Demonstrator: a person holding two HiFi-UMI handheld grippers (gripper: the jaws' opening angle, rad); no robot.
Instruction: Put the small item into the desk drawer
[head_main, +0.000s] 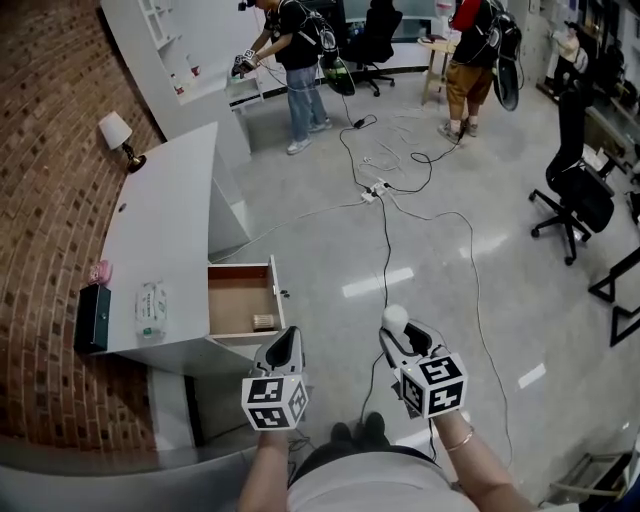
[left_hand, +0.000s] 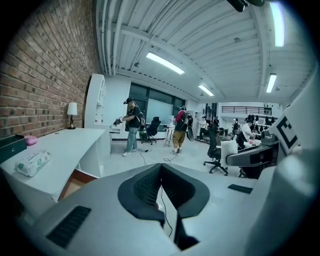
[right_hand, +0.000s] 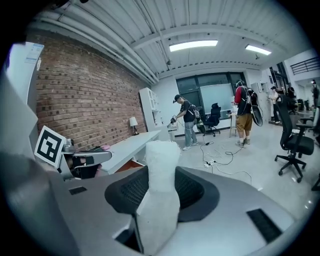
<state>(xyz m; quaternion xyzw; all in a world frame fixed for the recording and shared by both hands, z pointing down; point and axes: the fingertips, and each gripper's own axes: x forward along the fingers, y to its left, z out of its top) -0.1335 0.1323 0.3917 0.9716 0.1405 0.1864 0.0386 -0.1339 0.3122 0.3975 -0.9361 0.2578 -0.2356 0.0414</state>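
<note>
**Item in grip, drawer open: handling and clearance**

Right gripper (head_main: 403, 338) has its jaws closed on the small white item (right_hand: 159, 185), which stands upright between them with its rounded head above the tips. Left gripper (head_main: 285, 345) is empty, its jaws set together.

We judge the item light and somewhat soft. Its surface looks matt and fibrous, and its shape is waisted like a pin. The present hold around the narrower lower part seems sound. A harder squeeze could dent it, and the wider head could tip it in a slack grip.

The drawer (head_main: 235, 295) stands pulled out from the front edge of the table (head_main: 165, 230), ahead and to the left of both grippers. A small brown thing (head_main: 263, 321) lies in the drawer's corner by the front panel, on our side; the rest of its floor is bare.

Open floor lies between the grippers and the drawer. Cables (head_main: 384, 215) trail across the floor well beyond, and we judge them no hindrance. The main risk on entry is clipping the drawer's front panel or side wall.
</note>
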